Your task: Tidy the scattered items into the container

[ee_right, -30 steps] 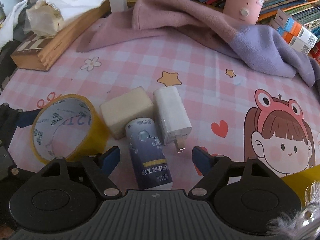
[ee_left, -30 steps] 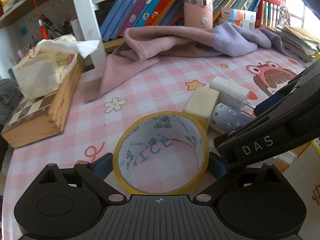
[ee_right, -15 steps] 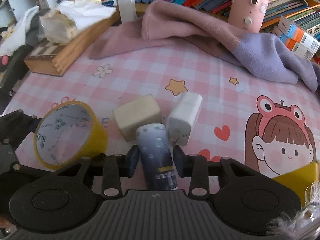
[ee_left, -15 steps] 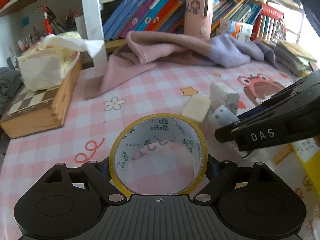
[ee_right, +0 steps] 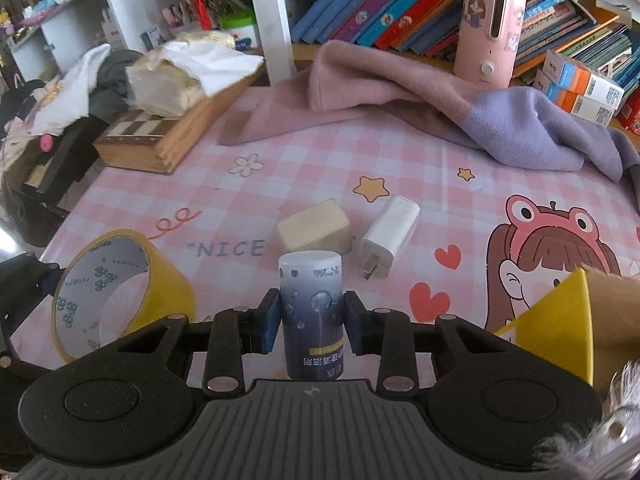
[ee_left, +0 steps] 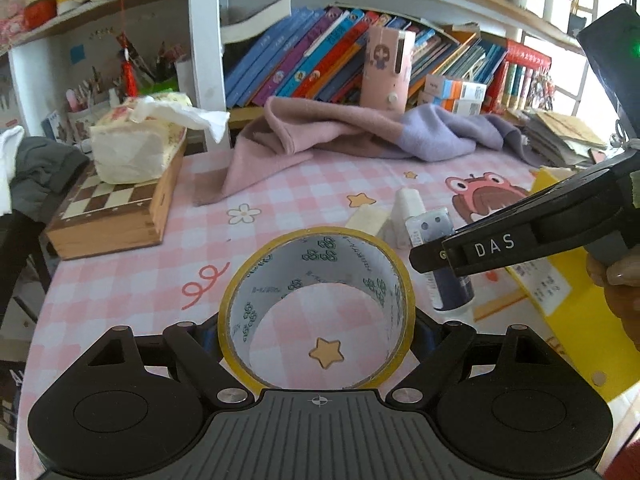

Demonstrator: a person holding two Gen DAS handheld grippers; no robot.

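While the left gripper pinches the yellow tape roll off the pink checked cloth, right gripper is clamped on the dark blue bottle. Beige block & white charger lie at 12 o'clock; yellow box at 3.

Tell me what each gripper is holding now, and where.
Left gripper clamps the yellow tape roll across its outer sides. Right gripper pinches the dark-blue cylindrical bottle around its middle.
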